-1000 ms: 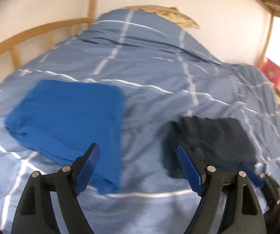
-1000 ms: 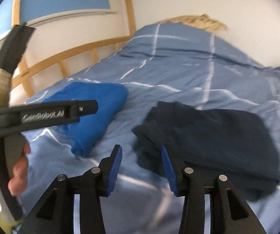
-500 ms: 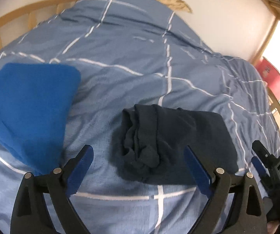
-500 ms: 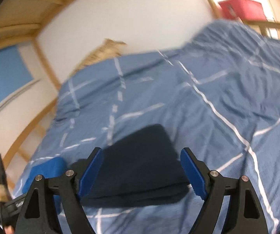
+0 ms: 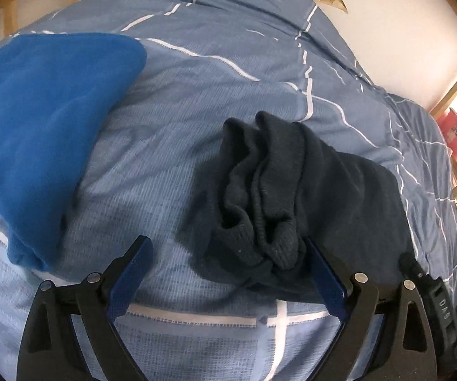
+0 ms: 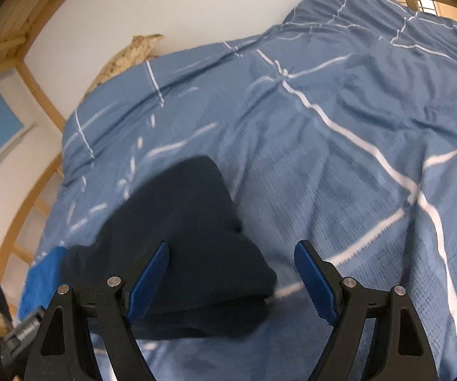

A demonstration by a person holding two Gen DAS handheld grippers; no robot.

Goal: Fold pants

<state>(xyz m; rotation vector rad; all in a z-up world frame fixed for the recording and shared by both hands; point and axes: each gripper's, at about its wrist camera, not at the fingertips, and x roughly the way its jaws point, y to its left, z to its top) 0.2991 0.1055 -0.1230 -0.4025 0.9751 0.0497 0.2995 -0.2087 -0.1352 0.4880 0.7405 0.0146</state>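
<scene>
Left wrist view, garment: we see the dark navy knitted pants [image 5: 295,197] lying bunched on the blue quilted bedcover with white grid lines [image 5: 203,101], ribbed cuffs or waistband rolled toward us.
Left wrist view, jaws: the left gripper [image 5: 228,273] stands wide apart, nothing pinched; its right blue pad sits just beside the rumpled near end, its left pad over bare cover.
Left wrist view, neighbours: a folded bright blue fleece cloth [image 5: 47,120] lies well apart to the left; a black tool edge shows at lower right (probably the other gripper's body).
Right wrist view, garment: the same pants [image 6: 180,231] appear as a flat dark slab, the near corner between and below the fingers; the frame is somewhat blurred.
Right wrist view, jaws: the right gripper [image 6: 231,273] is parted, empty, one pad over the fabric, one over the cover.
Step, our judgement: we are lining up a two-handed pick at opposite ends.
Doing it well: we would take every layer at each end, pinch clear of the bedcover, then lift evenly so the bundle opens flat.
</scene>
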